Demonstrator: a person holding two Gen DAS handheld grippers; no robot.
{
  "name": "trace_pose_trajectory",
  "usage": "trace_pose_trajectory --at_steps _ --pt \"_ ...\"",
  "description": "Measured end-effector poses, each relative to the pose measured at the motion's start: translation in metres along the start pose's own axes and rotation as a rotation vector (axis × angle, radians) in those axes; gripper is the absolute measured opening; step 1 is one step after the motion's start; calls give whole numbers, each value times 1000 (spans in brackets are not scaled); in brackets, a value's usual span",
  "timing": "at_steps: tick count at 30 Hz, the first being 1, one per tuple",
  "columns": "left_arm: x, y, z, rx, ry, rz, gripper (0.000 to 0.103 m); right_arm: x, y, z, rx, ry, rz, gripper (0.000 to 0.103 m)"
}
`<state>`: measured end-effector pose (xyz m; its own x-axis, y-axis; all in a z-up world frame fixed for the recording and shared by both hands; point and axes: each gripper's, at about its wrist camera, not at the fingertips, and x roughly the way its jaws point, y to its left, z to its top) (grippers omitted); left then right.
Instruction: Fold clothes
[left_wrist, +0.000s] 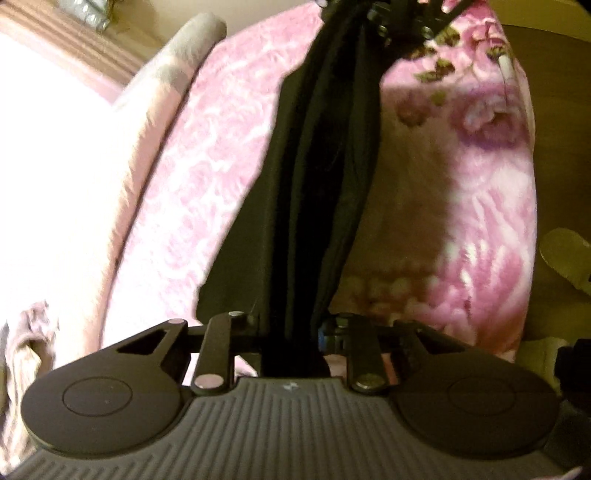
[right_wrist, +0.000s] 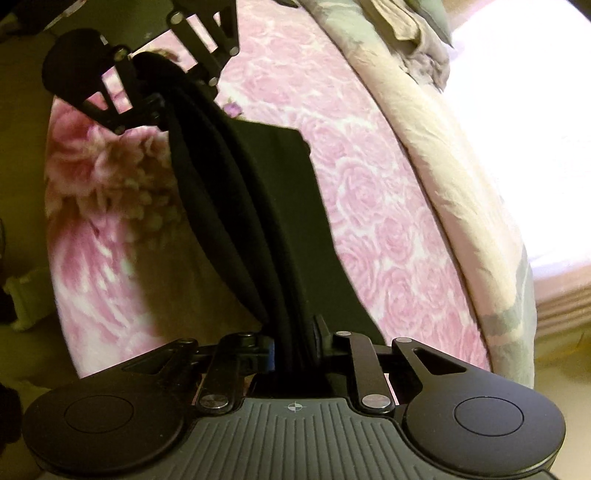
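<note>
While stretched taut for folding, black garment (left_wrist: 325, 192) runs 6 to 12 o'clock above pink bed (left_wrist: 207, 177), left gripper (left_wrist: 291, 332) clamped on it | right gripper (right_wrist: 295, 350) pinches opposite end, left gripper at 11 o'clock.

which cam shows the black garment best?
Right wrist: black garment spans both grippers with its flat folded panel visible. Left wrist shows the black garment as a narrower bunched strip, far end cropped at the frame top.

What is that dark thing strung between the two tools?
A black garment, bunched and stretched from the left tool to the right tool above the pink floral blanket; both views show it.
</note>
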<state>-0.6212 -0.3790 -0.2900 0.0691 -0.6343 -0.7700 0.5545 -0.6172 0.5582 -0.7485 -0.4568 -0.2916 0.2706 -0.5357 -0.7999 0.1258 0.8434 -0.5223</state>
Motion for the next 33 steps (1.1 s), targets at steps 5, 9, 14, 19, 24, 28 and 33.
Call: trace_pose_trajectory --at_steps 5,9,14,19,24,28,33 --pt "-9 41 28 108 -79 6 20 -26 -22 2 100 29 -14 15" --pt "-6 77 81 190 -162 41 19 -35 -55 -16 183 54 -57 15" --pt "19 124 175 264 -251 71 20 -43 -127 -66 258 82 -158 15" --pt "61 156 280 299 -324 141 20 -35 -205 -128 253 97 -274 15" --pt "116 154 343 297 -356 215 20 -8 -254 -184 215 93 -402 16" --pt "184 98 338 323 -272 101 20 38 -254 -227 246 113 -391 16" --pt "244 22 302 358 -157 -16 20 103 -180 -256 296 180 -193 16"
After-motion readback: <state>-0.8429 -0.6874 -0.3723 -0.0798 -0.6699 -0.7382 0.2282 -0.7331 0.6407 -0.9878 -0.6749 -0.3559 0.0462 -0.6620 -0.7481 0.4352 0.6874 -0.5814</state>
